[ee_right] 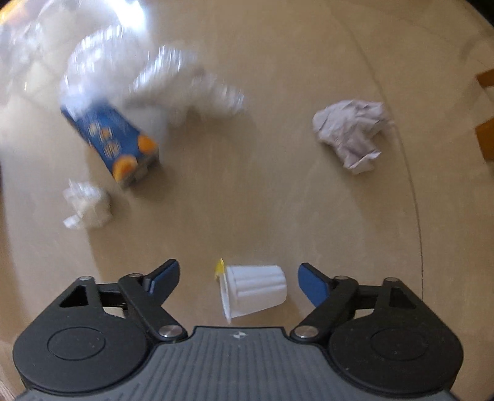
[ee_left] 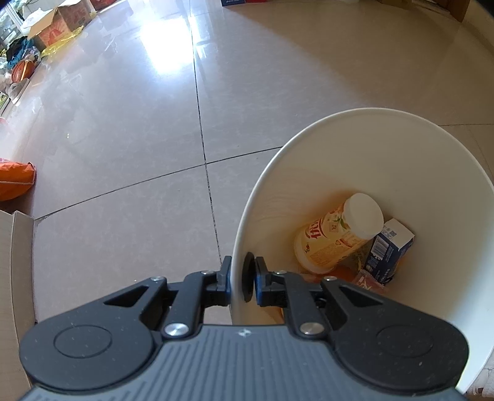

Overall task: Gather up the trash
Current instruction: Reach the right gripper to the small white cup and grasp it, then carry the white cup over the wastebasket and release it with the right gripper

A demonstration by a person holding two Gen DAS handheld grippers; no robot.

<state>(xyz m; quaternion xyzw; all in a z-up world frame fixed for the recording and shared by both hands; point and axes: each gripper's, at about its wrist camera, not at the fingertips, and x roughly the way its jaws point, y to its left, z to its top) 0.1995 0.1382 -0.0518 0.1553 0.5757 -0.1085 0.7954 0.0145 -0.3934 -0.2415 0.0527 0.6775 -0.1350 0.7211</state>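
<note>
My left gripper is shut on the near rim of a white waste bin, one finger outside the wall and one inside. Inside the bin lie a yellow cup with a white lid and a blue carton. In the right wrist view my right gripper is open, its blue-padded fingers on either side of a small white ribbed cup lying on its side on the beige surface. Farther off lie a blue and orange carton, crumpled clear plastic, a white wad and crumpled paper.
The tiled floor spreads left of the bin. An orange bag and a cardboard edge sit at the left. Boxes and a basketball line the far wall. Brown pieces show at the right edge of the right wrist view.
</note>
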